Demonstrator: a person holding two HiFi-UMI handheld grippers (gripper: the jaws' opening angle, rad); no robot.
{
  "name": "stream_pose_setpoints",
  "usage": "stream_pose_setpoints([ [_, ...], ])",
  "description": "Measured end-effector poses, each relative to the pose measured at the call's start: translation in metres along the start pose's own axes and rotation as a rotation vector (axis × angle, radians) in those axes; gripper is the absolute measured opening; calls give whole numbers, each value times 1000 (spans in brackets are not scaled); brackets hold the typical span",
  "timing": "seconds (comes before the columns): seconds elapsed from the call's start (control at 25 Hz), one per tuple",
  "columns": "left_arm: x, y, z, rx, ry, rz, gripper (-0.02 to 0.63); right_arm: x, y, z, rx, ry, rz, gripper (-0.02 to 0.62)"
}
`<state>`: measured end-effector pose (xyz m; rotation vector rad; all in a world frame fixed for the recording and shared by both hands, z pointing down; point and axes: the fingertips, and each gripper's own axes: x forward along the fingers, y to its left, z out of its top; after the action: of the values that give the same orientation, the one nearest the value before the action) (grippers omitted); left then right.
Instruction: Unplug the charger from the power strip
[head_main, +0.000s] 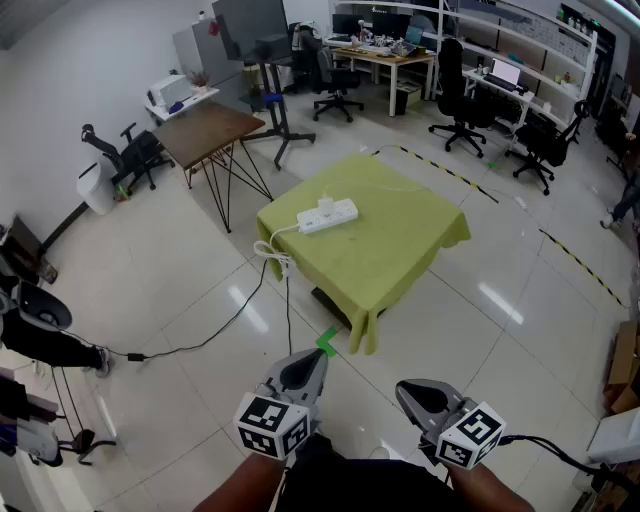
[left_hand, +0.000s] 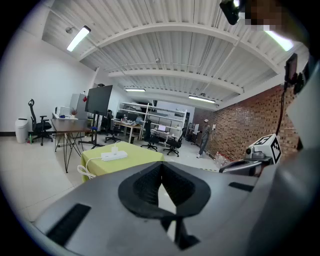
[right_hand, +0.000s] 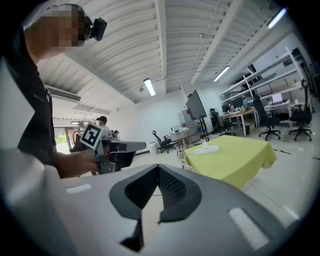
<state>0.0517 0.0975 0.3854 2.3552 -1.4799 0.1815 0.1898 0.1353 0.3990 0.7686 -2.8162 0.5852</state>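
A white power strip (head_main: 328, 216) lies on a table covered with a yellow-green cloth (head_main: 400, 250). A white charger (head_main: 326, 205) stands plugged into it, and the strip's white cable (head_main: 276, 251) hangs coiled off the table's left edge. The strip also shows far off in the left gripper view (left_hand: 114, 155) and the right gripper view (right_hand: 207, 149). My left gripper (head_main: 305, 364) (left_hand: 161, 168) and right gripper (head_main: 413, 392) (right_hand: 159, 170) are held low over the floor, well short of the table. Both are shut with nothing between their tips.
A wooden table (head_main: 210, 128) on thin legs stands left of the cloth table. A black cable (head_main: 190, 345) runs across the tiled floor, and green tape (head_main: 326, 343) marks it near the table. Office chairs (head_main: 462, 100) and desks fill the back.
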Motion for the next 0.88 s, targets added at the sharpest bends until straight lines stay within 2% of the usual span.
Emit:
stream_pose_setpoints([
  [0.32, 18, 36, -9, -31, 18, 19, 6, 37, -19, -11, 33, 52, 5, 3],
  [0.52, 28, 83, -5, -33, 24, 8, 6, 86, -26, 8, 3, 47, -3, 3],
  [0.68, 31, 126, 13, -23, 8, -5, 6, 127, -21, 32, -27, 20, -16, 3],
  [0.88, 32, 166, 31, 0, -10, -51, 6, 172, -13, 51, -46, 0, -49, 3],
])
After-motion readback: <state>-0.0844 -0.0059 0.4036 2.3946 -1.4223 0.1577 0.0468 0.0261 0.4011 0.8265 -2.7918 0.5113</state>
